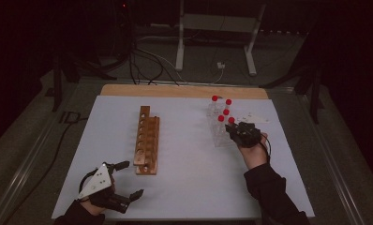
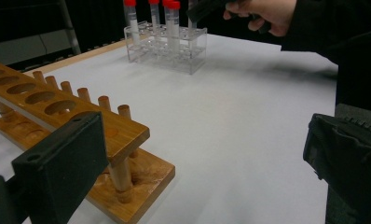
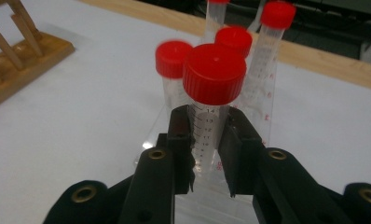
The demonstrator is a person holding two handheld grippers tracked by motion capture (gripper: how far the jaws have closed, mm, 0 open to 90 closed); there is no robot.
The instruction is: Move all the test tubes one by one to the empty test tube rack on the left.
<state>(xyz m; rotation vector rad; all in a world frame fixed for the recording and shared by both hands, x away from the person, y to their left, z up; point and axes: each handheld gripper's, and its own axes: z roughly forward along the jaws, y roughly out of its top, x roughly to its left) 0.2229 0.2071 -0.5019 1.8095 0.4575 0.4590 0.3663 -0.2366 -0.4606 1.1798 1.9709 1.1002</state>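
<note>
Red-capped tube [image 3: 210, 116] stands upright in the clear plastic rack [image 1: 220, 136] on the right of the tabletop [image 1: 184, 187], pinched just below its cap by the right gripper [image 3: 207, 144] jaws. Four more capped tubes [image 1: 214, 99] sit behind it. Left gripper [image 1: 128, 180] rests near the wooden rack [image 1: 146, 140], jaws spread wide, holding nothing.

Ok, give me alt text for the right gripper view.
The right gripper has its black jaws clamped on a clear graduated plastic tube with a red screw cap. Four more red-capped tubes stand behind it, above a white table.
</note>
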